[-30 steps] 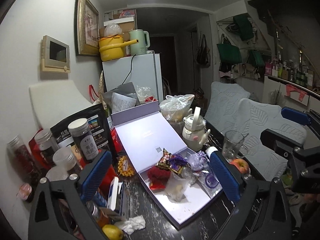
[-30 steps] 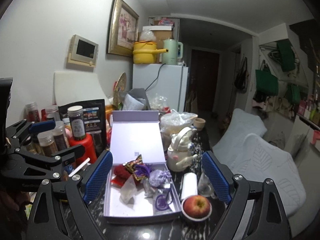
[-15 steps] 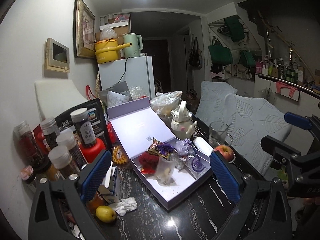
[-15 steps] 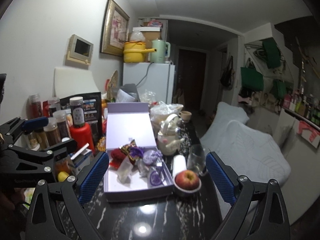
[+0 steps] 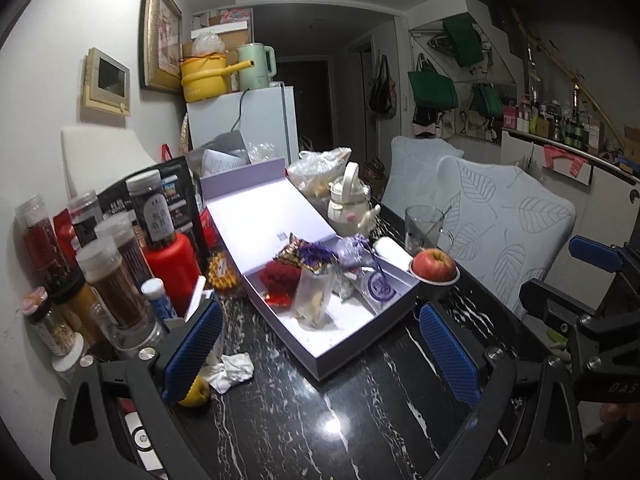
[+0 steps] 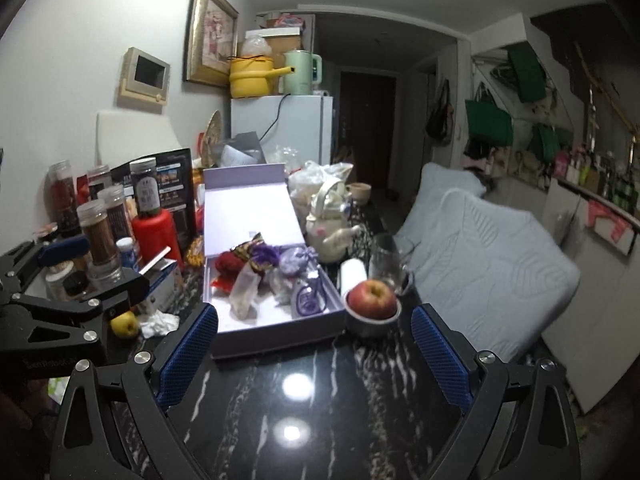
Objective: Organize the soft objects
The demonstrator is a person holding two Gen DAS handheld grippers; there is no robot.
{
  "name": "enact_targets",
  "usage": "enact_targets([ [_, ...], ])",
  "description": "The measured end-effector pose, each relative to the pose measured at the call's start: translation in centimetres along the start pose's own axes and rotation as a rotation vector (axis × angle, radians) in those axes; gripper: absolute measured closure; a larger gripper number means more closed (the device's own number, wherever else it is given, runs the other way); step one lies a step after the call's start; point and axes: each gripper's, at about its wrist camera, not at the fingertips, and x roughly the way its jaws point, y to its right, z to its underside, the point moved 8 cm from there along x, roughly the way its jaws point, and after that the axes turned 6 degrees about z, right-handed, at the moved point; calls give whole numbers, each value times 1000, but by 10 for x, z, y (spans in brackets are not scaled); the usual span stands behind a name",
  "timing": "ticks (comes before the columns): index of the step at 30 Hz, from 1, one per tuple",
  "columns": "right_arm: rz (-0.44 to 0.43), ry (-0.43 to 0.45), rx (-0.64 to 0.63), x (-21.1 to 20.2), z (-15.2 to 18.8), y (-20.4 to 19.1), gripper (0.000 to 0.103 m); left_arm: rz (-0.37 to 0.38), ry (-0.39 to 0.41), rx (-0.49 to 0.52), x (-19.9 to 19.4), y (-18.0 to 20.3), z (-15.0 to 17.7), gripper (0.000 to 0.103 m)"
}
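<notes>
A: Overhead, the bench (image 6: 304, 420) lies crowded: an open box (image 6: 276, 328) mid-bench holds the soft pouches (image 6: 292, 264).
B: Both grippers, left (image 5: 320, 352) and right (image 6: 314, 356), hang short of it, jaws released, nothing between them.
A: Risks?
B: A wide sweep may topple the jars (image 5: 108, 280), teapot (image 6: 328, 236) or glass (image 6: 386, 264), or knock the apple (image 6: 372, 300) off.

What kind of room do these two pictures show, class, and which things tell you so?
Most likely a small home kitchen-dining area: a fridge with a kettle on top, spice jars crowding a dark table, and padded chairs alongside.
</notes>
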Motion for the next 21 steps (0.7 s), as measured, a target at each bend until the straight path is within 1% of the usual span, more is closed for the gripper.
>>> enact_targets([
  [3, -16, -26, 14, 5, 11, -1, 4, 2, -8, 4, 3, 3, 6, 2],
  [7, 1, -38, 12, 8, 17, 0, 4, 10, -19, -7, 8, 3, 14, 2],
  [13, 5, -51, 18, 11, 21, 4, 4, 30, -44, -26, 15, 6, 23, 2],
  [18, 8, -53, 1, 12, 22, 3, 4, 21, -43, -19, 17, 6, 24, 2],
  [21, 5, -55, -2, 12, 23, 2, 4, 29, -47, -25, 18, 6, 24, 2],
])
